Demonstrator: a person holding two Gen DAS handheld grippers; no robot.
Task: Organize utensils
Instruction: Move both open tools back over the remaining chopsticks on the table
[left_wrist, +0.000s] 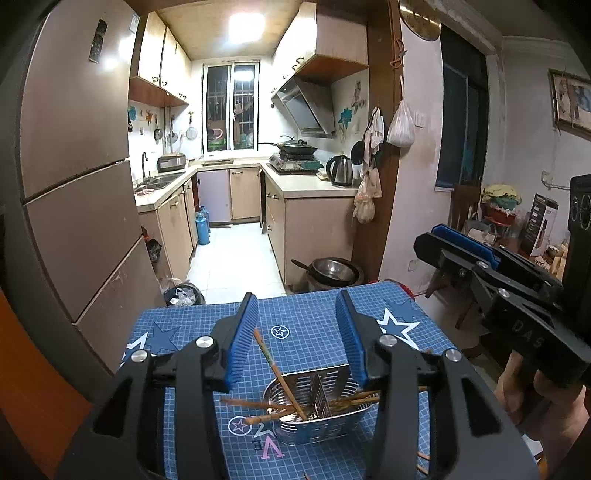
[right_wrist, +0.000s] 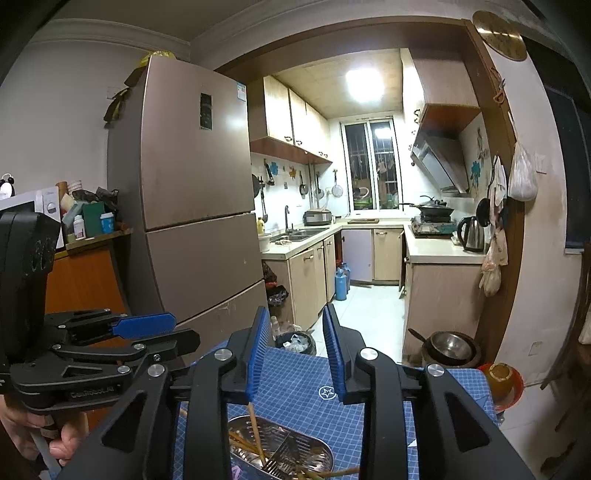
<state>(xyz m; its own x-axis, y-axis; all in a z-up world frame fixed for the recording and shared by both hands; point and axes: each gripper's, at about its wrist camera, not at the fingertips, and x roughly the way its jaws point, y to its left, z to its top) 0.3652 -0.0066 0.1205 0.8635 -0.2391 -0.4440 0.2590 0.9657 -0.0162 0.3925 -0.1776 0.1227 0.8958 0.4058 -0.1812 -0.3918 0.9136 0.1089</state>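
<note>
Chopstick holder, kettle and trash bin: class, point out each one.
Chopstick holder (left_wrist: 317, 430), left wrist view, perforated front wall.
Kettle (left_wrist: 340, 170), left wrist view, steel body.
Trash bin (right_wrist: 295, 342), right wrist view, bag-lined rim.

We hold our left gripper (left_wrist: 301, 332) tilted downward, its blue pads parted with nothing pressed between them. Our right gripper (right_wrist: 293, 350) sits just beside it, nearly level, jaws also apart and empty, our fingers (right_wrist: 68, 441) wrapping each handle.
</note>
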